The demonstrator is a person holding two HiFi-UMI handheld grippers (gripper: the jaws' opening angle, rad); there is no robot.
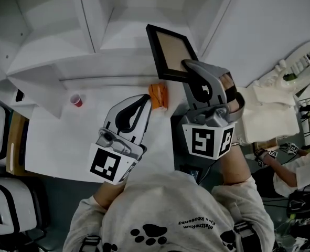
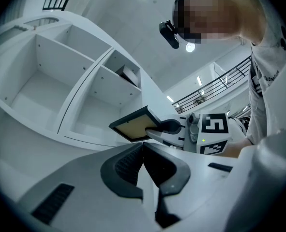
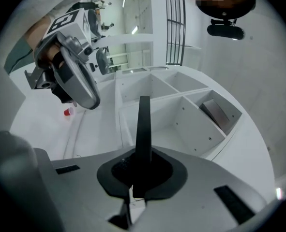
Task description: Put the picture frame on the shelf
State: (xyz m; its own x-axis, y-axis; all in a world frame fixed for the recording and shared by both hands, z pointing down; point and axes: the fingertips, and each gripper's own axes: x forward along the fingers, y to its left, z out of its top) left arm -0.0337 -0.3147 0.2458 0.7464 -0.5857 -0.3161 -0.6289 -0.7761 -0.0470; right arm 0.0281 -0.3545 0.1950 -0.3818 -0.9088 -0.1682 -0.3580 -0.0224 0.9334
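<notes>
The picture frame (image 1: 171, 51) is edged in matt black around brown card; the shelf (image 1: 50, 41) is finished smooth white.

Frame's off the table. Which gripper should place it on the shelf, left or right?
Right. The right gripper is clamped on the black-rimmed picture frame, holding it up before the open compartments of the white shelf. The left gripper is shut and empty.

The right tongs (image 1: 189, 65) clamp the lower edge of a black-rimmed picture frame with a tan panel (image 1: 171, 50), held tilted before the white shelf unit (image 1: 86, 33). The left tongs (image 1: 144, 101) hover over the white table (image 1: 60, 140), beside a small orange object (image 1: 158, 95). A small red cup (image 1: 76, 100) stands well to the left.
</notes>
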